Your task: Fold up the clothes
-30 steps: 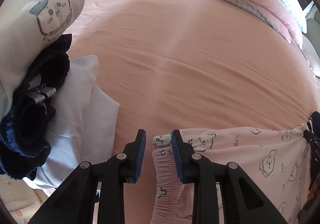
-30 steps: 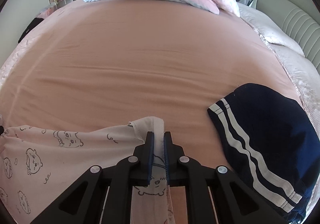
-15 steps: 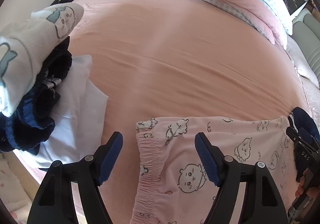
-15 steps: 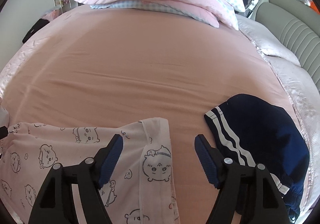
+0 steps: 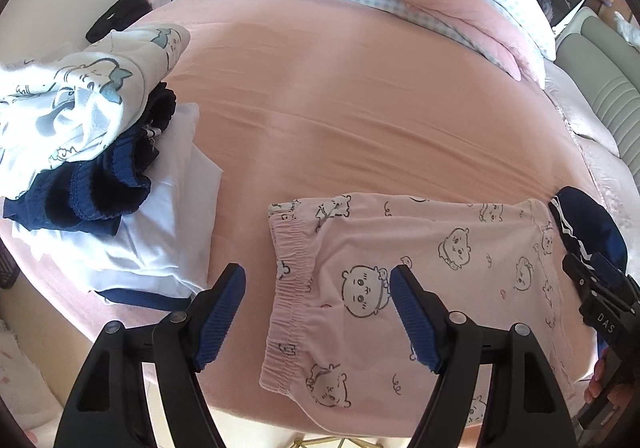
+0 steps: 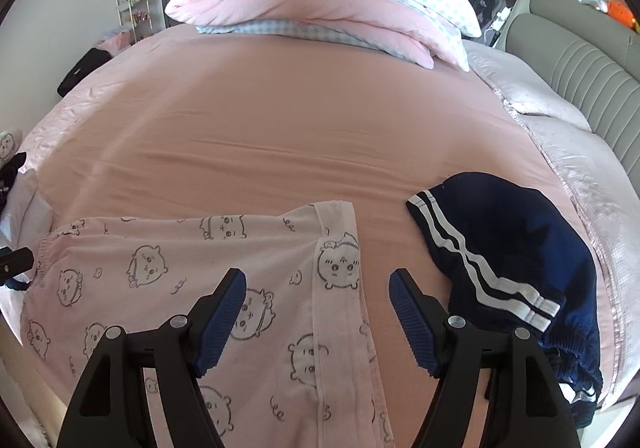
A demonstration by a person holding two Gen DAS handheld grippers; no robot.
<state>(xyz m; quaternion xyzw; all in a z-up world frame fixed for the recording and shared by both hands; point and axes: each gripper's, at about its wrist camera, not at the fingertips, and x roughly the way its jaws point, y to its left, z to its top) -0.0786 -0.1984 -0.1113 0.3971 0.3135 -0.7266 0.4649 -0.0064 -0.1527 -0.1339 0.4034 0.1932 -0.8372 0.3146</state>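
Pink pajama shorts (image 5: 432, 272) printed with cartoon faces lie flat on the peach bed sheet (image 5: 340, 96), near the front edge. Their elastic waistband (image 5: 290, 276) shows in the left wrist view, and a white-cuffed leg hem (image 6: 340, 248) in the right wrist view. My left gripper (image 5: 318, 312) hovers open above the waistband end, holding nothing. Over the hem end of the pink pajama shorts (image 6: 180, 280), my right gripper (image 6: 318, 314) is open too, with nothing between its fingers. The right gripper's body also shows at the right edge of the left wrist view.
A pile of clothes (image 5: 84, 152) sits left of the shorts: a cartoon print top, dark navy items and white cloth. Navy shorts with white stripes (image 6: 508, 264) lie to the right. A folded pink duvet (image 6: 320, 8) is at the far side, a grey headboard (image 6: 580, 80) on the right.
Both grippers were shut on the pajama shorts' far corners a second ago. They have opened, let go and pulled back and up. The shorts now lie spread on the bed.
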